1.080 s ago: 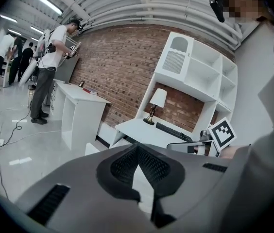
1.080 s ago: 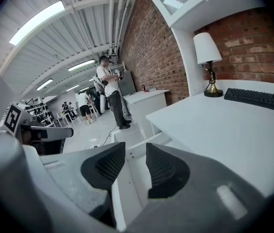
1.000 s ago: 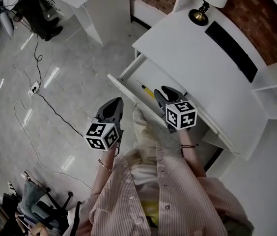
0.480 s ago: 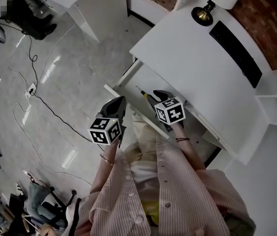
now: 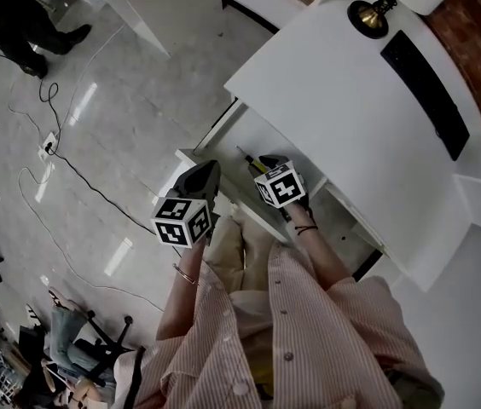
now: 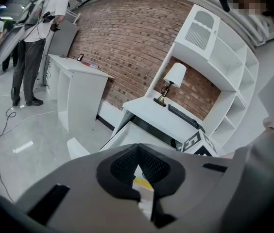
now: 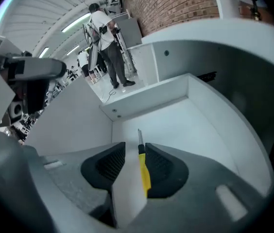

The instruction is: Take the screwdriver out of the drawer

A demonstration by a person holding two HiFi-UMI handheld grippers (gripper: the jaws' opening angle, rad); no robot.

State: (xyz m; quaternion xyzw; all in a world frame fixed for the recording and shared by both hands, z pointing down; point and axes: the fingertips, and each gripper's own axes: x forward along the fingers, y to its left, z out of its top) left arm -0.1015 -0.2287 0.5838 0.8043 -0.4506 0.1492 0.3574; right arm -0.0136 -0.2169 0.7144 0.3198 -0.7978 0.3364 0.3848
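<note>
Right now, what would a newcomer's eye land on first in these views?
The yellow-handled screwdriver stands out, lying on the floor of the open white drawer between the spread fingers of the right gripper. The left gripper hangs by the drawer's front edge.

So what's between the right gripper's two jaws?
The yellow screwdriver, lying on the drawer floor. The jaws stand apart around it. The right gripper view shows it.
</note>
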